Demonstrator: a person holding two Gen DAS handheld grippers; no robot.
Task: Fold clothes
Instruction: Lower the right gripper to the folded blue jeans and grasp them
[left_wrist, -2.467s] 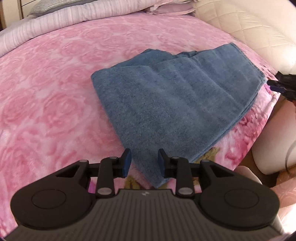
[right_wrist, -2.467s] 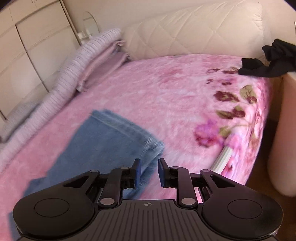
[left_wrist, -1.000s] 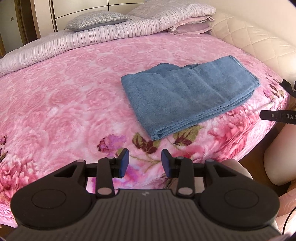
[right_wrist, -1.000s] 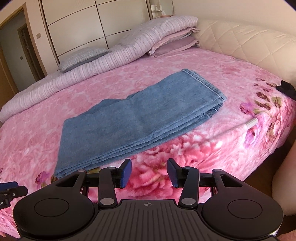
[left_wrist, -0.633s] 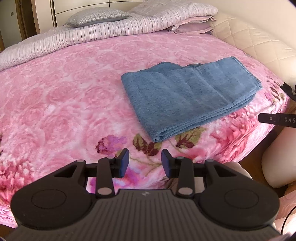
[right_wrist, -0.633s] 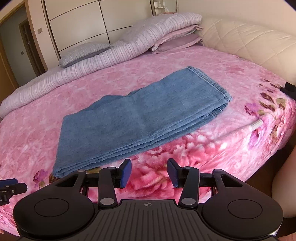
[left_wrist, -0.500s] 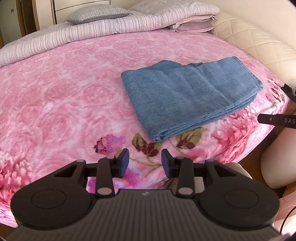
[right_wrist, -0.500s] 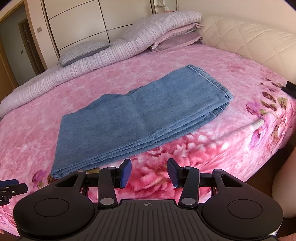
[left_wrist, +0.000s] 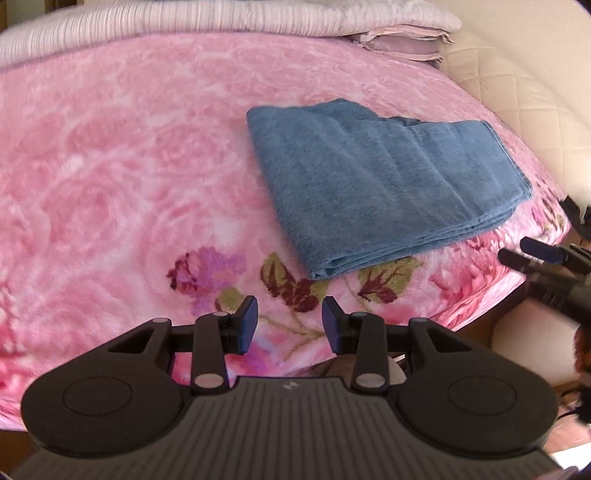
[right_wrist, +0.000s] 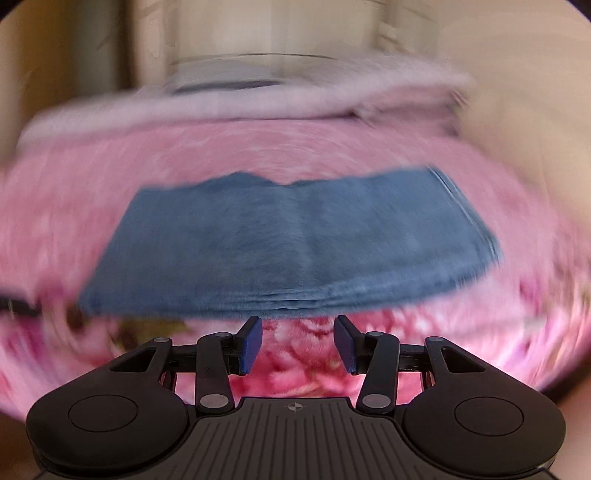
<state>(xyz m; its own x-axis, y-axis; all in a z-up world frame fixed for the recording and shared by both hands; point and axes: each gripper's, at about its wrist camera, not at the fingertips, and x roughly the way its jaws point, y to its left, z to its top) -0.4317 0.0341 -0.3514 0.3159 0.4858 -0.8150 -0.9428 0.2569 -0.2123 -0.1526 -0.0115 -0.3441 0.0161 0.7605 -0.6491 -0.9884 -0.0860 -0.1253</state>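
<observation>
While both hover empty:
left claw (left_wrist: 289, 320): jaws apart, holding nothing
right claw (right_wrist: 298, 340): same, view blurred
towel (left_wrist: 384, 184): folded, at 1 o'clock on bed (left_wrist: 110, 166)
tip: pinch near corners together, lift evenly

No words, numbers or brand names can be read in either view. The only marks are small emblems moulded on the ribbed black bodies: a pale angular logo on the left tool (left_wrist: 289, 325) near the top edge of its housing, and a tiny circle-and-cross sign on the right tool (right_wrist: 297, 345) in the same place. Both are too small to make out as letters.
</observation>
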